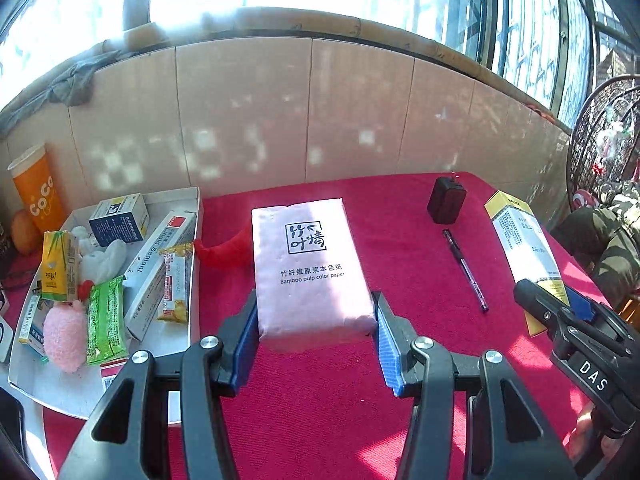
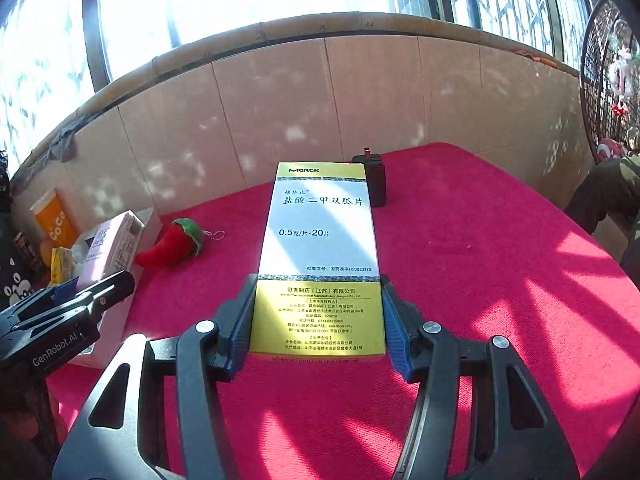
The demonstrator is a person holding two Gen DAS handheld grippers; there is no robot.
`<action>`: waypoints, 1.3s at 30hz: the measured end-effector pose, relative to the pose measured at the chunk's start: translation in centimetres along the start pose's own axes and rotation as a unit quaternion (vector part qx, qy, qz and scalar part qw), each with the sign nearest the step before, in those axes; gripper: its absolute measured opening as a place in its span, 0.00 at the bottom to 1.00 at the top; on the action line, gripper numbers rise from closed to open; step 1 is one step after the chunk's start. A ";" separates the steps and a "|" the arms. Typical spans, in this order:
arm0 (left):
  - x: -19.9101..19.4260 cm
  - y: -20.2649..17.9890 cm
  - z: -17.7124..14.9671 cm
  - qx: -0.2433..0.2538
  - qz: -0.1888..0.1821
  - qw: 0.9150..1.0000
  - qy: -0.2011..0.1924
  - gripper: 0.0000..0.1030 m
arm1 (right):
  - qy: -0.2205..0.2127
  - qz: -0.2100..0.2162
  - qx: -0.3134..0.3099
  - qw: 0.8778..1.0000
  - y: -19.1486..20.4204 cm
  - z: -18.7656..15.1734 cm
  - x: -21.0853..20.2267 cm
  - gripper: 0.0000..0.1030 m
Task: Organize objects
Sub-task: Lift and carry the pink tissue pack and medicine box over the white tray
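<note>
Surface: a table under a red cloth (image 1: 320, 380), against a tiled wall below sunlit windows.
Left gripper (image 1: 316, 336): both blue pads press the near end of the pink tissue pack (image 1: 308, 264), one on each long side; the pack juts forward from the jaws and looks lifted off the cloth.
Right gripper (image 2: 318, 330): closed on the near, yellow end of the pill box (image 2: 320, 248), which points away along the fingers, clear of the cloth.
Tray (image 1: 188, 336): a white tray at the table's left, just beside the tissue pack in the left view, already crowded with cartons, a sealant box and snack packets.
Middle ground: a pen (image 1: 466, 270) lies on the cloth between the two held items; a chilli toy (image 2: 172, 244) lies near the tray's far corner.
Far: a black charger (image 2: 374, 184) stands near the back edge, partly behind the pill box.
Step, as I judge it: carrying both items to the tray.
Doing it well: keep both grips firm, hold the pack level so it does not sag, bring one item in at a time, and lower into a bare patch instead of onto the loose packets.
</note>
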State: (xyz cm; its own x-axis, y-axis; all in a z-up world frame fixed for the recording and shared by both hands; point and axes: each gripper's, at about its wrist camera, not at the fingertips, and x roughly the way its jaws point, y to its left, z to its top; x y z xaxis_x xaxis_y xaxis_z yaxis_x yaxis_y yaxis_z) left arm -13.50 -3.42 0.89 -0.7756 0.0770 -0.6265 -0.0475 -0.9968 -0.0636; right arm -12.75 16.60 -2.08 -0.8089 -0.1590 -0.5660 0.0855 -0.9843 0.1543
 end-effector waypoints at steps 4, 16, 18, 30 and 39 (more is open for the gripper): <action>-1.0 0.2 -0.3 0.003 0.006 1.000 -0.010 0.50 | -0.007 0.005 -0.004 1.000 0.3 0.2 -0.7 0.55; -3.0 1.4 0.3 -0.001 0.020 0.999 -0.037 0.50 | -0.023 0.016 -0.022 0.999 2.1 0.8 -2.1 0.55; -3.2 1.6 0.3 -0.003 0.021 0.999 -0.040 0.50 | -0.025 0.019 -0.026 0.999 2.4 0.8 -2.2 0.55; -4.1 2.5 0.4 -0.011 0.029 0.998 -0.053 0.50 | -0.029 0.035 -0.046 0.998 4.2 1.0 -2.9 0.55; -4.6 3.5 0.5 -0.020 0.031 0.998 -0.059 0.50 | -0.030 0.044 -0.061 0.997 5.7 1.2 -3.1 0.55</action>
State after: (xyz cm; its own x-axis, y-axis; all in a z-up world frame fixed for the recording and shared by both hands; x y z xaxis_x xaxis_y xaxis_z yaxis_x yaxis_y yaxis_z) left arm -10.41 -7.25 3.94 -0.8456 0.0107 -0.5337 0.0255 -0.9978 -0.0604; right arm -10.41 11.54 1.52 -0.8281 -0.2441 -0.5046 0.2246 -0.9693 0.1002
